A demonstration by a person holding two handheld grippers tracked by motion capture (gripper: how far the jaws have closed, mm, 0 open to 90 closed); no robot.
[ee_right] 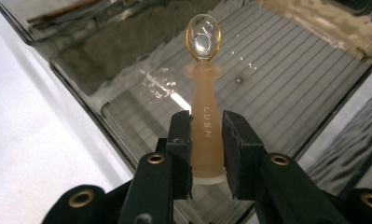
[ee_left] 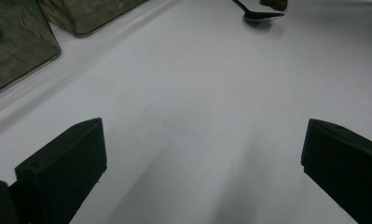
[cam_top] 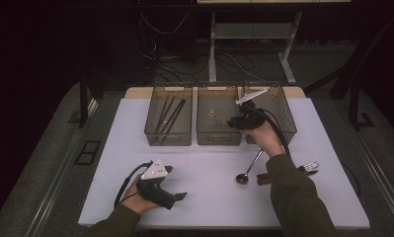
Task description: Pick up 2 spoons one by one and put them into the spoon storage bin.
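Note:
My right gripper (cam_top: 230, 120) is shut on the thick handle of a small translucent amber spoon (ee_right: 205, 126) and holds it over the middle smoky bin (cam_top: 219, 138). In the right gripper view the spoon's bowl points away above the bin's ribbed floor (ee_right: 286, 79), with the right gripper (ee_right: 207, 133) clamping both sides of the handle. My left gripper (cam_top: 177, 182) rests on the white table (cam_top: 209, 197) near the front left. Its jaws stand wide open with nothing between them, as the left gripper view shows around the left gripper (ee_left: 202, 154).
The left bin (cam_top: 168, 139) holds brown chopsticks (cam_top: 168, 116); a third bin (cam_top: 285, 121) stands at the right. A metal spoon (cam_top: 249, 169), a brown-handled utensil (cam_top: 263, 178) and a fork-like piece (cam_top: 310, 167) lie on the table at the right. The metal spoon (ee_left: 260, 15) lies far ahead of the left jaws.

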